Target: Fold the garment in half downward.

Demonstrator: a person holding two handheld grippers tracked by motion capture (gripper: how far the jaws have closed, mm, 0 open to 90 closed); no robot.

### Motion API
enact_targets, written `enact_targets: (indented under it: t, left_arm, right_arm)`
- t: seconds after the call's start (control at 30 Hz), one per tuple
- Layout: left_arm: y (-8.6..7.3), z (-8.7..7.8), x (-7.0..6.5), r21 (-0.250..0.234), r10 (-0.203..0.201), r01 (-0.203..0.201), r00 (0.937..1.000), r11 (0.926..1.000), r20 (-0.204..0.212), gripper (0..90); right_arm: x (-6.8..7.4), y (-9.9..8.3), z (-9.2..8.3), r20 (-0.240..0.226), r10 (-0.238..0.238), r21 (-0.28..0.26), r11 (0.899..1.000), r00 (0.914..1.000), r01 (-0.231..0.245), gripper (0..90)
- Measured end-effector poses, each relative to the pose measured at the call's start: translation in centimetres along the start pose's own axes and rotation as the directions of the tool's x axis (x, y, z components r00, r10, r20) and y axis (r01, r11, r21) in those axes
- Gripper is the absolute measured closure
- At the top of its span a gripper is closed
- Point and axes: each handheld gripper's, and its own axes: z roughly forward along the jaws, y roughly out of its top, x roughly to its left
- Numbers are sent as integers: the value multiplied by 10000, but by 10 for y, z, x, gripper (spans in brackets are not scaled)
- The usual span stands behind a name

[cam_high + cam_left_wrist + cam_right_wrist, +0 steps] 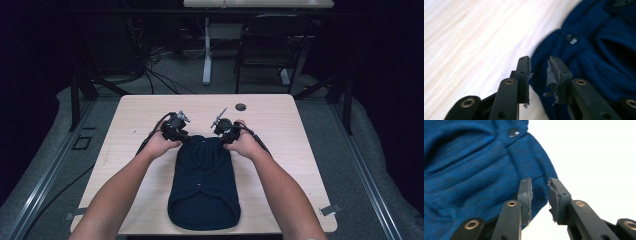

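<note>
A pale wooden counter (280, 120) carries a dark blue knitted garment (204, 185), which lies flat down its middle with the rounded hem toward the person and the far end, with its small snap buttons (572, 39), between the two hands. The left claw (176, 131) hangs at the garment's far left corner and the right claw (226, 132) at its far right corner. Each claw stands parted with its jaws over the ribbed edge of the cloth, pressing on nothing.
</note>
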Motion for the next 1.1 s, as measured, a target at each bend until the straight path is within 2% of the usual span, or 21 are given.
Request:
enact_targets:
  t: [0.07,0.13,0.2,0.33,0.4,0.53,0.57,0.7,0.77,0.8,0.9,1.0,1.1]
  left_arm:
    - [0,6,3,65,61,-60,9998,10000,-205,666]
    - [-2,12,4,125,14,-10,9995,9999,-322,640]
    - [-3,16,6,98,-123,126,9993,9999,-350,639]
    - [-4,18,7,162,-239,241,9996,9996,-142,632]
    - [-3,17,5,223,-119,122,9998,9997,-136,629]
    - [-2,13,3,-2,-150,150,9999,9999,28,605]
    - [-3,15,0,188,44,-48,9998,9998,204,598]
    - [-4,19,-2,338,119,-120,9999,9994,38,594]
    - [-5,21,-3,479,311,-314,9995,9984,69,594]
    - [-7,23,-3,421,226,-227,9997,9989,28,592]
    - [-10,26,-2,434,68,-73,9999,9990,134,590]
    - [-11,27,-2,368,-55,49,9998,9993,171,602]
    - [-10,27,-3,453,-6,-7,9996,9990,293,685]
  right_arm:
    - [-3,2,0,260,33,-56,10000,9997,-31,693]
    - [-6,3,2,243,258,-179,9995,9994,-253,692]
    - [-7,3,4,244,261,-66,9996,9994,-259,690]
    - [-9,2,10,212,313,-58,9995,9993,-312,662]
    - [-11,1,12,215,331,-77,9994,9992,-329,638]
    - [-14,0,14,237,374,-124,9992,9990,-371,603]
    - [-16,0,16,227,392,-141,9991,9990,-388,588]
    - [-18,1,21,171,519,-140,9986,9985,-517,558]
    - [-18,1,24,150,542,-30,9985,9984,-542,548]
    - [-18,0,25,170,536,13,9986,9984,-536,545]
    - [-19,0,28,149,530,64,9986,9985,-531,541]
    - [-18,-1,32,-93,726,107,9973,9973,-725,570]
    - [-17,0,31,-211,536,224,9983,9983,-531,644]
